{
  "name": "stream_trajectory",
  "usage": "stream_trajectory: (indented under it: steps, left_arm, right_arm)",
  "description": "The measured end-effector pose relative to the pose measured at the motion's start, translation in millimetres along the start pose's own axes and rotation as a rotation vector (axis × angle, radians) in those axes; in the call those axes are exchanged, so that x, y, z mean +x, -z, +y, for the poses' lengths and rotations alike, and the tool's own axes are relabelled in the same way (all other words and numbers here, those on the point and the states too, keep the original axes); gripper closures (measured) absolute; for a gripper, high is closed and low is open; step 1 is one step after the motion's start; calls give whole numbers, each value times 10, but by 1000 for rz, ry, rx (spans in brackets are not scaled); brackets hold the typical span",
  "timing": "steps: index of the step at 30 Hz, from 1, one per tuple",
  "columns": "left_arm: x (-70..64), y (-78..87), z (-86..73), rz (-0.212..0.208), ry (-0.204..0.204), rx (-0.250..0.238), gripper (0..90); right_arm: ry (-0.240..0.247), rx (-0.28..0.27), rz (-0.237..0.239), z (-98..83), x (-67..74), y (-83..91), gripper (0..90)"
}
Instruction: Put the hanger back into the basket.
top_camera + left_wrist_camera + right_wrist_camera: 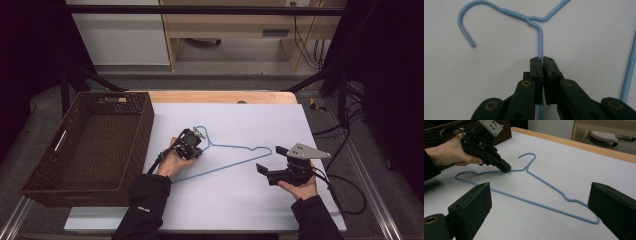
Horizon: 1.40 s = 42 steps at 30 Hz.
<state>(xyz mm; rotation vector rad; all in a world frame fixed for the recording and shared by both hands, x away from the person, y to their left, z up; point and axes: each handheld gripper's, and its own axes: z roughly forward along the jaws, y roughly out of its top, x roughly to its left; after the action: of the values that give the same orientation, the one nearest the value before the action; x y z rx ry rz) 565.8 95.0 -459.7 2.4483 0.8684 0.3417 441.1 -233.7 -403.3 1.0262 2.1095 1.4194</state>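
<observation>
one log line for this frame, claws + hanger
left claw: shut on blue hanger arm near neck | right claw: open, off hanger | hanger: flat on white board | basket: left

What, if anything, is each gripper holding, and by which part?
The left gripper grips the blue hanger by a shoulder wire near the neck. The right gripper holds nothing.

Thin blue wire hanger (235,159) lies flat on the white tabletop (235,200).

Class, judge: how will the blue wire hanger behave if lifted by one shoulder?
The hanger looks thin, so probably light and springy. The left gripper pinches one shoulder off-centre, so the far end would likely sag or swing. Smooth coating may slip.
</observation>
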Motion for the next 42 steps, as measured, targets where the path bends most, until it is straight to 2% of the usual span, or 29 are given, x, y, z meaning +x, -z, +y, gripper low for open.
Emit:
stream_trajectory:
  steps: [6,12,14,20,22,24,26,27,30,34,38,42]
  left_arm:
    - [20,-6,-2,-13,28,-3,853]
    - [-22,-9,25,13,21,14,867]
    - [-30,-4,29,21,6,21,868]
    - [-47,-2,32,32,13,15,871]
    - [-74,35,31,64,4,5,871]
    - [-94,95,28,76,-6,-20,872]
    - [-115,128,27,92,-15,-25,872]
    - [-167,183,19,117,-29,-46,872]
    - [-217,236,3,129,-36,-71,872]
    - [-327,359,-21,155,-55,-124,872]
    - [-381,446,-17,163,-75,-137,872]
    - [-415,489,-26,171,-73,-149,873]
  right_arm:
    - [5,-7,1,9,2,1,56]
    - [4,-6,2,18,8,-4,56]
    - [1,-6,3,19,7,-8,57]
    - [-3,3,2,47,6,-79,62]
    - [-5,5,3,60,12,-121,65]
    - [-6,11,4,86,25,-182,69]
    - [-2,12,5,99,30,-213,71]
    - [-10,15,3,130,40,-273,85]
    - [-19,11,0,164,50,-352,99]
    - [-27,24,-4,260,92,-630,139]
    - [-34,38,-14,348,135,-862,176]
    - [-44,37,-6,440,168,-1060,212]
